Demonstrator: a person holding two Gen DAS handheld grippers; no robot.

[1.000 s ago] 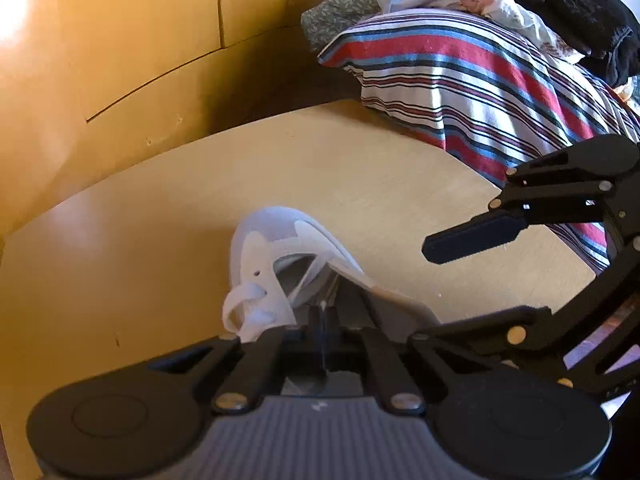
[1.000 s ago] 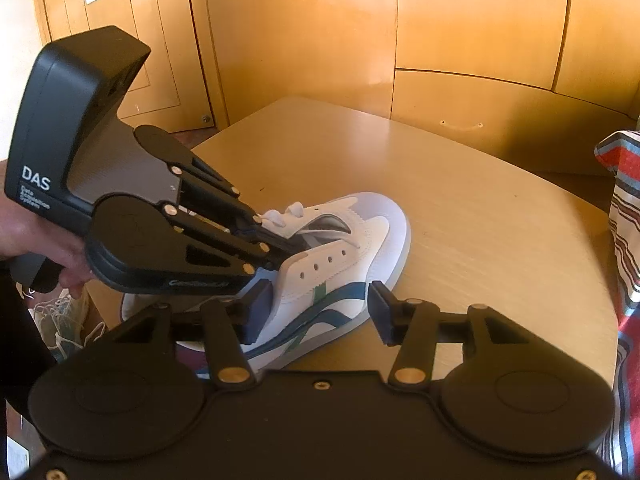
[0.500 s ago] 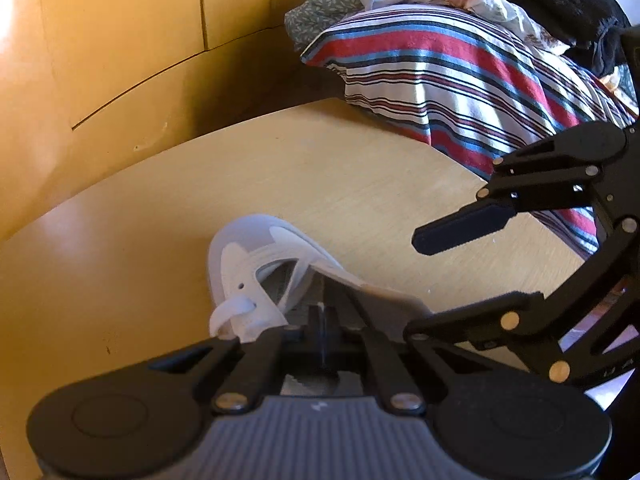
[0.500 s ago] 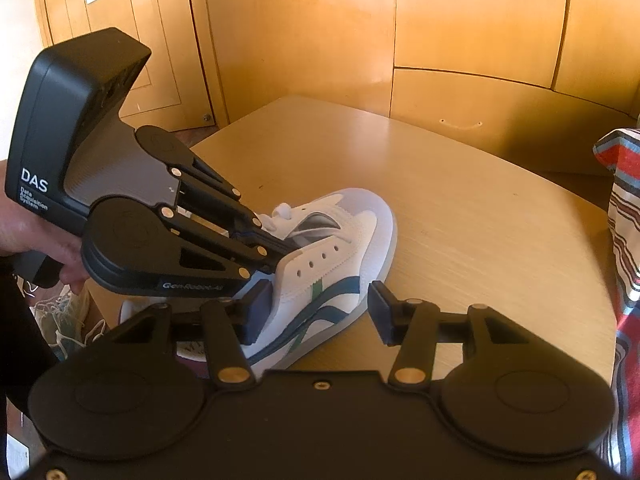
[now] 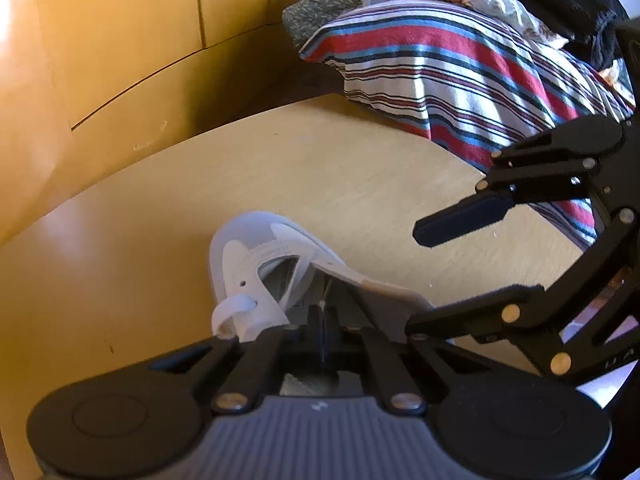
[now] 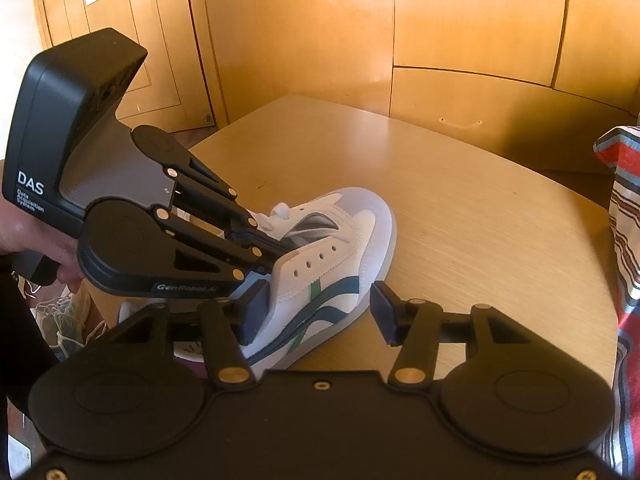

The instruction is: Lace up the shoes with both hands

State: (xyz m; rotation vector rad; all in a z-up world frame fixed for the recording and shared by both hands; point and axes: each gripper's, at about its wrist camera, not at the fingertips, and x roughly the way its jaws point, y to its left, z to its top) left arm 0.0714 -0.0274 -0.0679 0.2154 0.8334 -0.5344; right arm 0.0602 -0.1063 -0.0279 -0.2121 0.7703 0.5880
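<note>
White sneaker (image 6: 328, 264) lies on the wooden table (image 6: 480, 208), toe pointing away toward the wood-panelled wall. Left gripper (image 6: 276, 246) is clenched at the shoe's tongue opening, probably pinching a lace, but the view is too tight to confirm. Right gripper (image 6: 316, 312) hovers low over the shoe's near side, jaws opening, pads clear of the shoe; striped blanket (image 5: 460, 80) lies off the table's edge.

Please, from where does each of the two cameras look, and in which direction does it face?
Left wrist: sits on the left gripper, shut over the shoe; faces the striped blanket.
Right wrist: sits on the right gripper, jaws opening; faces the wooden wall panels; a hand shows.
Shared: shoe, table, the opposite gripper.
</note>
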